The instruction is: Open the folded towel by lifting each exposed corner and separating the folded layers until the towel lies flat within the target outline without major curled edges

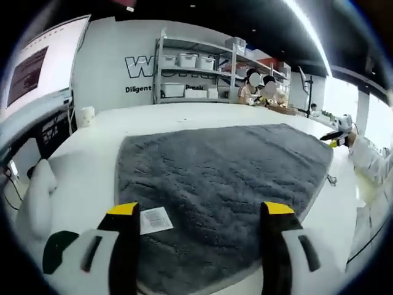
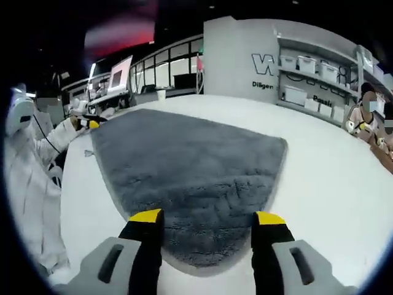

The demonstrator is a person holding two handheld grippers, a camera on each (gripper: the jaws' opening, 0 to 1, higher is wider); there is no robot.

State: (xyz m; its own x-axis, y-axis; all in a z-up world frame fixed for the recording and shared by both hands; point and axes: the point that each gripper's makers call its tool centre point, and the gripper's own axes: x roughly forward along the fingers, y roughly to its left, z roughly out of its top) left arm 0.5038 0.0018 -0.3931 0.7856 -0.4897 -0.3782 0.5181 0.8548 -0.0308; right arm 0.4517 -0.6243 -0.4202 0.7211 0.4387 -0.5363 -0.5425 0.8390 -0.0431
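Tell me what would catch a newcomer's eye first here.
A big grey towel lies spread across the white table, filling the middle of both views. A white care label sits near its edge, by the open left gripper. The right gripper hangs open above another towel corner.

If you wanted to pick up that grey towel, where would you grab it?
Probably the near corner of the grey towel, which lies between the right gripper's open jaws. Come in low from the table edge side, one jaw sliding under. The corner is rounded, flat and thin, so a shallow pinch at the hem suits it.
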